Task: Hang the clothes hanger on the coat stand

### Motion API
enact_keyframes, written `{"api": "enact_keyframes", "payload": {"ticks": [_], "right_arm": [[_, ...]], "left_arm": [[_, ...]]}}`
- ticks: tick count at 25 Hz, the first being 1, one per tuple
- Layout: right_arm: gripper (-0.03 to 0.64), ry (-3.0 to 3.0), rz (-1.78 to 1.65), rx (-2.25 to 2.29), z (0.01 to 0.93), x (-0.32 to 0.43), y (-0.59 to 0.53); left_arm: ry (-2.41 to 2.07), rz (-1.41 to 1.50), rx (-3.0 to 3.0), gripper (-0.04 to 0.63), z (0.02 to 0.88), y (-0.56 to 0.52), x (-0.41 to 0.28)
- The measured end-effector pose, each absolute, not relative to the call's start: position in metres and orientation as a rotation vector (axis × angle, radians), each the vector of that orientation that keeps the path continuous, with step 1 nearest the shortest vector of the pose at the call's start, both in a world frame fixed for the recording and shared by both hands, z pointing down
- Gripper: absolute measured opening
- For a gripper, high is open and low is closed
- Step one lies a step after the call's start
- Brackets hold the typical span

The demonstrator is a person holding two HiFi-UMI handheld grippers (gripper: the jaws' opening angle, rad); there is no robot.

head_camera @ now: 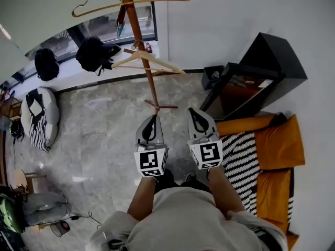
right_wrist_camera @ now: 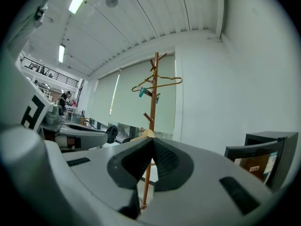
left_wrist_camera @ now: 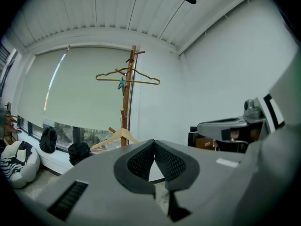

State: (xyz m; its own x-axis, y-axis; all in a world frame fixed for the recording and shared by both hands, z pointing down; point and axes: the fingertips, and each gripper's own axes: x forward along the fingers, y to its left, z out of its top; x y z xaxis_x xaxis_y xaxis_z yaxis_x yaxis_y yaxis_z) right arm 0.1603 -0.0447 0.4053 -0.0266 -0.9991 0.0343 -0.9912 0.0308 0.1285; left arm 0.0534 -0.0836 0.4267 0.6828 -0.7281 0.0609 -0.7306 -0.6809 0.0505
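Observation:
The wooden coat stand (head_camera: 140, 46) rises from the marble floor in front of me. A thin brass-coloured hanger (head_camera: 131, 3) hangs near its top, and a pale wooden hanger (head_camera: 149, 60) sits on a lower peg. My left gripper (head_camera: 152, 118) and right gripper (head_camera: 195, 112) are held side by side below the stand, well short of it. Both are shut with nothing between the jaws. In the left gripper view the closed tips (left_wrist_camera: 153, 141) point at the stand (left_wrist_camera: 127, 107). In the right gripper view the closed tips (right_wrist_camera: 152, 140) point at the stand (right_wrist_camera: 154, 93) and its brass hanger (right_wrist_camera: 157, 84).
A black cabinet (head_camera: 251, 82) stands to the right of the stand. An orange sofa (head_camera: 277, 150) with a striped cushion (head_camera: 242, 161) is at my right. A striped beanbag (head_camera: 39, 116) and two black backpacks (head_camera: 46, 63) lie to the left, along the window.

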Motion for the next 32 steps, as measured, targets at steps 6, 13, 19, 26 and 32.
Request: {"api": "enact_keyframes", "payload": {"ticks": [6,13,19,26,32], "right_arm": [[0.005,-2.237,-0.152,2.101,0.381,0.167,0.000],[0.005,-2.293,-0.166,2.121,0.370,0.175,0.022],[0.005,-2.284,-0.183,2.131,0.357,0.168,0.018],[0.005,-2.270,-0.253,2.133,0.341,0.146,-0.002],[0.005,-2.264,-0.255,2.134,0.341,0.133,-0.012]], "left_arm": [[-1.274,0.016,2.794,0.009,0.409,-0.032,0.066],[-1.355,0.046,2.815,0.008,0.392,-0.006,0.062],[-1.347,0.021,2.859,0.009,0.377,-0.014,0.053],[-1.386,-0.015,2.883,0.008,0.361,-0.039,0.030],[-1.383,-0.033,2.868,0.008,0.360,-0.050,0.011]]}}
